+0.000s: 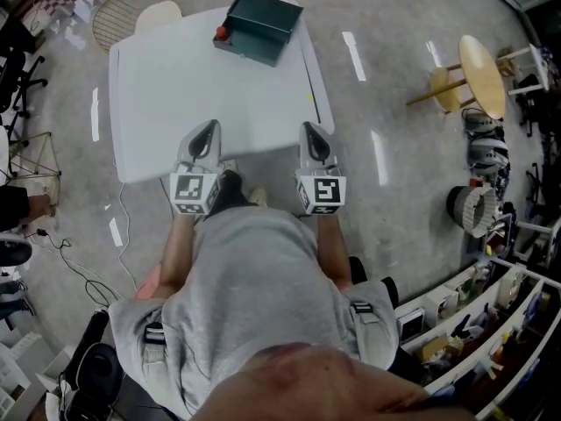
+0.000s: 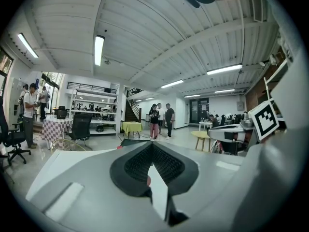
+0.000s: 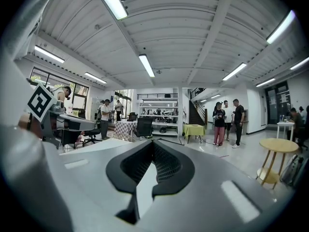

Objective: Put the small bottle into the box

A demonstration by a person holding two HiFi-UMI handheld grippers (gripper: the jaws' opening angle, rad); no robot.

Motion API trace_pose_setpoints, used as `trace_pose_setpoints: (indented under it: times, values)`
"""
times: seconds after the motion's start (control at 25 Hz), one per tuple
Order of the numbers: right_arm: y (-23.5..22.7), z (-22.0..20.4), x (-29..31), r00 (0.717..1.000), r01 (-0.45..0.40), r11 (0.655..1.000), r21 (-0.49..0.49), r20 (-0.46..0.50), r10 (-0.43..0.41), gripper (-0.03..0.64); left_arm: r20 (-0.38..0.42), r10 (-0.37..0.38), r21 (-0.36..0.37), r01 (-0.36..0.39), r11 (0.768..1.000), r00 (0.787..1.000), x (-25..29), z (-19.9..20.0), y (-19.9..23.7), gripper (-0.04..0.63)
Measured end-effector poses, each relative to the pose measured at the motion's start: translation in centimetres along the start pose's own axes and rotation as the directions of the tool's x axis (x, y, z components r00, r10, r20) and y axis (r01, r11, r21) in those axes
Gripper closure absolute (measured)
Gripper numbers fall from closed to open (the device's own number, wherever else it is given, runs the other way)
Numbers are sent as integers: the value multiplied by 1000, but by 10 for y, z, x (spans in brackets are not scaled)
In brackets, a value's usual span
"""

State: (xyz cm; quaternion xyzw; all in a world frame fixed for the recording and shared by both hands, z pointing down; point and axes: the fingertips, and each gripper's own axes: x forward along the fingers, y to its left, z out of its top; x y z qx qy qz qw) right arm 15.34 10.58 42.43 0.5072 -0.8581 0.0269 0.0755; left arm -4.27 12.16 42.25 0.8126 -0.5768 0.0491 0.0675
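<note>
A dark green box stands at the far edge of the white table. The small bottle, red on top, sits just left of the box and close against it. My left gripper and right gripper hover side by side over the table's near edge, far from the box and bottle. Both are shut with nothing held. In the left gripper view the dark ribbed pads meet with nothing between them, and the right gripper view shows its pads the same way.
Two round wooden stools stand on the floor to the right. A round wire chair sits beyond the table's far left corner. Cluttered shelves fill the lower right, cables trail at left. People stand far off in the hall.
</note>
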Motion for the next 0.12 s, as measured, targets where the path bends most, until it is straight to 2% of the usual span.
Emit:
trace_pose_setpoints:
  times: [0.12]
  values:
    - [1,-1,-5,1000,1,1000,3,-5,-1,614,5,-4,-3,4,1000,1000,-3,3,-4,584]
